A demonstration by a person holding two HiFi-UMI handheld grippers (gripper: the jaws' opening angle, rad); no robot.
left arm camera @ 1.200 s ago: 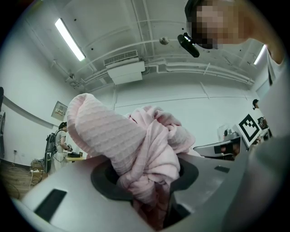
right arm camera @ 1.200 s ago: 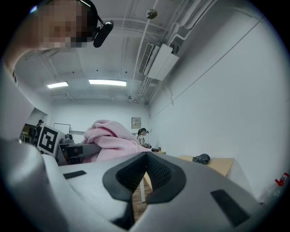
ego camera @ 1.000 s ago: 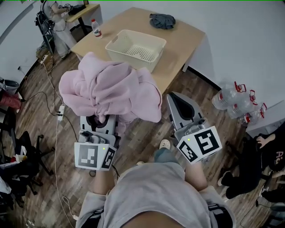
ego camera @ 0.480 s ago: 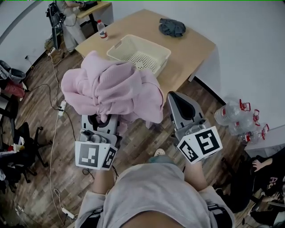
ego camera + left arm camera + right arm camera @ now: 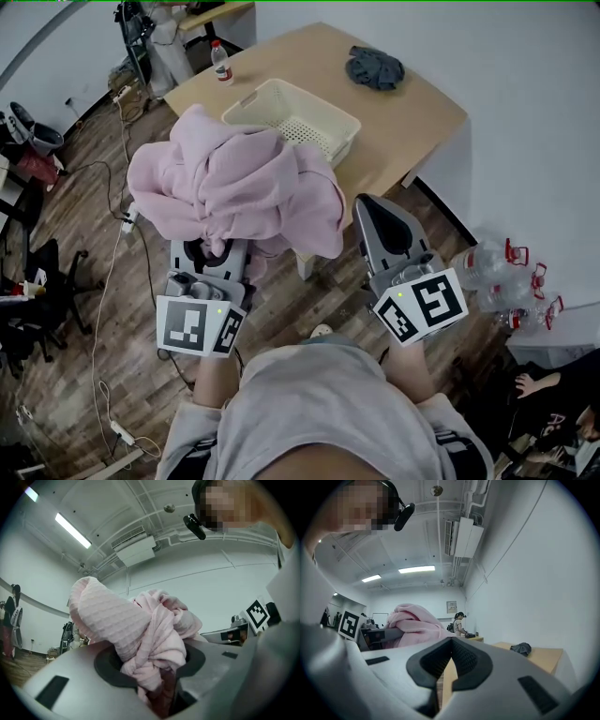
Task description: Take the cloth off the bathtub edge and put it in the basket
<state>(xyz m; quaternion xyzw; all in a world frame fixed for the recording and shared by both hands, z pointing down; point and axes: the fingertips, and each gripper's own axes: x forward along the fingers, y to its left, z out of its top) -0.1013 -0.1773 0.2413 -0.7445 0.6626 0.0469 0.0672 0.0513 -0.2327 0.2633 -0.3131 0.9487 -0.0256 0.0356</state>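
A bulky pink cloth (image 5: 234, 187) bunches over my left gripper (image 5: 214, 251), whose jaws are clamped on a fold of it. In the left gripper view the pink cloth (image 5: 145, 639) fills the space between the jaws of my left gripper (image 5: 157, 688) and hides the fingertips. My right gripper (image 5: 375, 211) is shut and empty, just right of the cloth. In the right gripper view the right gripper (image 5: 446, 656) has its pads meeting and the pink cloth (image 5: 415, 620) shows to the left. A cream basket (image 5: 246, 103) stands on the wooden table (image 5: 412, 112), beyond the cloth.
A dark grey cloth (image 5: 375, 67) lies at the table's far right and a plastic bottle (image 5: 221, 62) at its far left. Large water bottles (image 5: 502, 267) stand on the wooden floor at the right. Cables (image 5: 117, 272) and chairs are at the left. A seated person (image 5: 558, 412) is at lower right.
The table and basket have slid rightward and slightly nearer in the head view. Both grippers and the cloth keep their places in the view.
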